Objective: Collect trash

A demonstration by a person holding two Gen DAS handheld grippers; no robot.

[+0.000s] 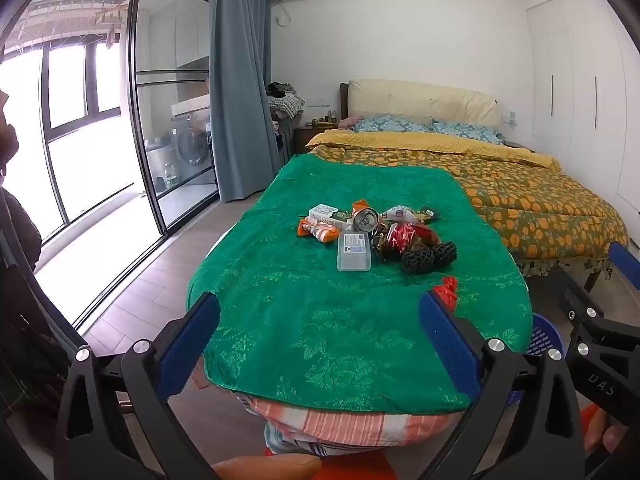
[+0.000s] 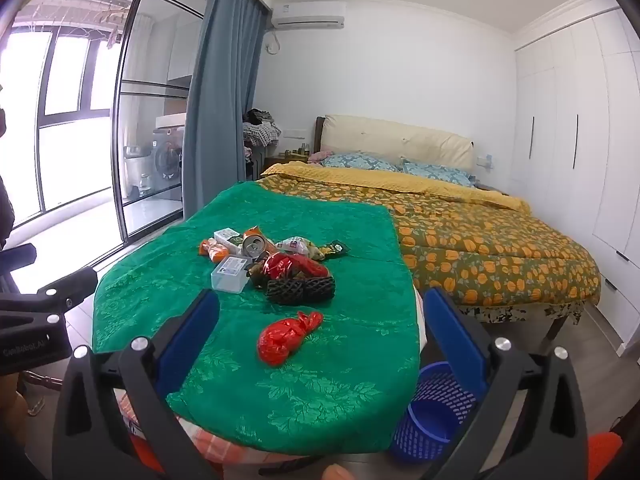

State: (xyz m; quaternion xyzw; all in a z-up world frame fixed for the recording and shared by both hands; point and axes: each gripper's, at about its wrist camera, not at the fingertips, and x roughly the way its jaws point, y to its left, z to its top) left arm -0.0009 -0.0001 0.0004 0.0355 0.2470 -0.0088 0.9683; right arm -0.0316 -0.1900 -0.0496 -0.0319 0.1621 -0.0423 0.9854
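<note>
While both grippers hang back at the near end of the table, neither touches anything. Left gripper (image 1: 320,340) tilts down toward the green cloth (image 1: 320,320), jaws spread wide, nothing between the blue pads (image 1: 188,344); a fingertip (image 1: 268,466) of the person's hand shows at the bottom edge under it. Right gripper (image 2: 322,340) sits more level, also spread wide and empty, its frame visible at the right of the left wrist view, and the left one's black frame shows at the left of the right wrist view. Trash is on the green cloth: a crumpled red wrapper (image 2: 286,338) lies alone, nearest the right gripper, framed between its pads but apart from them. Farther back is the main pile: clear plastic box (image 1: 354,250), black foam net (image 1: 430,256) beside it, red foil bag (image 1: 408,236), drink can (image 1: 365,219) on its side with its top facing the camera, white carton (image 1: 330,216), orange wrapper (image 1: 316,231), more wrappers (image 1: 412,212) behind. Blue basket (image 2: 434,412) stands on the floor just off the table's right near corner, below the right gripper's right pad. Bed (image 2: 480,240) with orange-patterned cover lies beyond the table.
</note>
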